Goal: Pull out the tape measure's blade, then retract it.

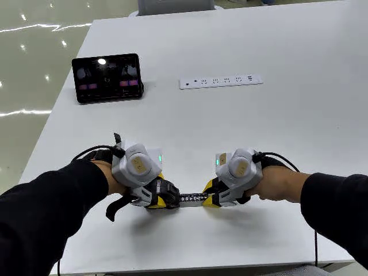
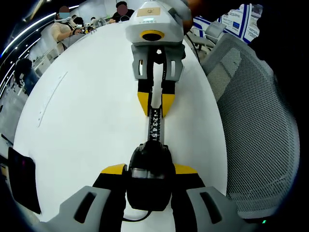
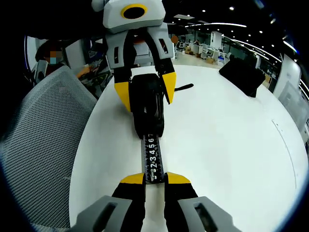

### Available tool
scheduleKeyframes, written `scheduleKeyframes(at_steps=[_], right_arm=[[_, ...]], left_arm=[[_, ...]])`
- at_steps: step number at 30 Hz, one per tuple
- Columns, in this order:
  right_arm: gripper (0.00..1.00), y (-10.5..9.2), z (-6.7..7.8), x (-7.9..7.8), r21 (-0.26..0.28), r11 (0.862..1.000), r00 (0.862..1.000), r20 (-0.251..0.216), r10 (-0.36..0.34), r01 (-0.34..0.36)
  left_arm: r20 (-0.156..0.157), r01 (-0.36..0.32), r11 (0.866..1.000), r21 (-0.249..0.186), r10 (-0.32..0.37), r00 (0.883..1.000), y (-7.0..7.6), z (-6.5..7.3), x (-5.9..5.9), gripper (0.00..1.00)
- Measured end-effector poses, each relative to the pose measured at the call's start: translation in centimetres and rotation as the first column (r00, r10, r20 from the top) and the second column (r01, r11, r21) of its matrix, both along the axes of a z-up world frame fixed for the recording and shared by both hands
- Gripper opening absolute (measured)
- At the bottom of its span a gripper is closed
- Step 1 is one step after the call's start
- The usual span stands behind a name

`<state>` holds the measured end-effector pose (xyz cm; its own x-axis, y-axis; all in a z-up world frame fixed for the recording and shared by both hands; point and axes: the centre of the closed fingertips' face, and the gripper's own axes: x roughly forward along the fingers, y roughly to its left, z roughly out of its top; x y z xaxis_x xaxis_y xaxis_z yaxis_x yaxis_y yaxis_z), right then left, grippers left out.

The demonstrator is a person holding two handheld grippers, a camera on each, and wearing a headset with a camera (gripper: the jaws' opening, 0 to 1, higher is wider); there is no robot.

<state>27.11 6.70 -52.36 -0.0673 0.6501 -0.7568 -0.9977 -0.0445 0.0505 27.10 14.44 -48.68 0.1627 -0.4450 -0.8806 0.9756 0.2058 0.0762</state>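
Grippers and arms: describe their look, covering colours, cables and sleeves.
The left claw and right claw match: pale grey bodies, slotted grey fingers with yellow tips, and a small green light on each. A black cable trails from each. The person wears black sleeves.

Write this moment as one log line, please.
left gripper: shut on tape measure case | right gripper: shut on blade | blade: partly out

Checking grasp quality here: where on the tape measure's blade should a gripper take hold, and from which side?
Take the blade at its free end, coming straight along its length from the side opposite the case. It is a thin, narrow strip in line with the case, so jaws closing across its width there, as the right gripper does, pull straight.
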Motion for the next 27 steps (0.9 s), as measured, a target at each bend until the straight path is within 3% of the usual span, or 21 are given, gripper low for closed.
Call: scheduleKeyframes(at_steps=[27], right_arm=[[0.11,-2.9,0.0,0.9,-0.018,1.0,1.0,0.007,-0.006,0.006]], left_arm=[[0.005,-0.007,1.0,0.004,0.007,1.0,0.0,-0.1,0.1,0.3]])
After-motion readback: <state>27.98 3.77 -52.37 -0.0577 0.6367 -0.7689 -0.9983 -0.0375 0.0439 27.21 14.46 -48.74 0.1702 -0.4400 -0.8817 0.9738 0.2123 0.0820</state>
